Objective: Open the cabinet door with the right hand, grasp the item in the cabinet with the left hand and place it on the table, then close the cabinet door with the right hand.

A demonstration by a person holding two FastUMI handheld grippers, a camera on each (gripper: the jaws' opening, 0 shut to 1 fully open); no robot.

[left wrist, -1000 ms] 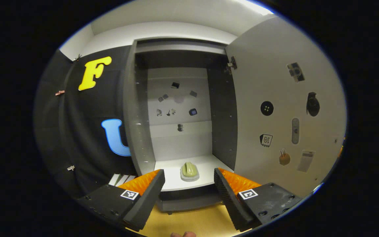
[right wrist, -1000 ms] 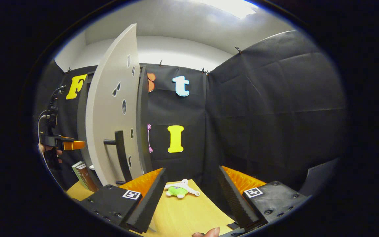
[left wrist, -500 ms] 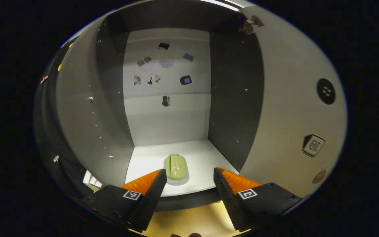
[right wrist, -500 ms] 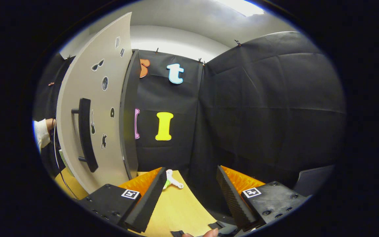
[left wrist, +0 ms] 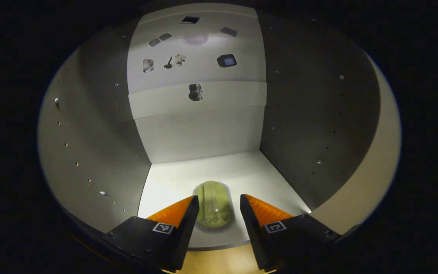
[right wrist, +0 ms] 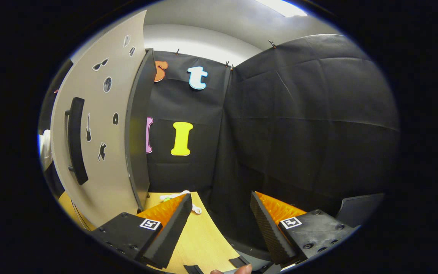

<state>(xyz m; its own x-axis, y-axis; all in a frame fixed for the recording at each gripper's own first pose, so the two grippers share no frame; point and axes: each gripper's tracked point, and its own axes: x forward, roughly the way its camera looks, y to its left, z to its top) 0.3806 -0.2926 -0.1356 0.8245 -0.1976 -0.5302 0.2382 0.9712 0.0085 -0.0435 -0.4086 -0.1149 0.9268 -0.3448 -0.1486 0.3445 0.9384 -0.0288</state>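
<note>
Cabinet (left wrist: 89, 144), grey walls, white floor: holds one green oblong item (left wrist: 213, 203), glossy, lying between the left gripper (left wrist: 216, 203) jaws, which stand apart and clear of it. Stickers on the back panel above. Right gripper (right wrist: 219, 209): jaws wide, empty, over the wooden tabletop (right wrist: 203, 239); open door (right wrist: 101, 144) with bar handle (right wrist: 75, 139) to their left; small plush toy (right wrist: 177, 197) just beyond the left jaw.

Item (left wrist: 213, 203) on cabinet floor (left wrist: 173, 182)
</note>
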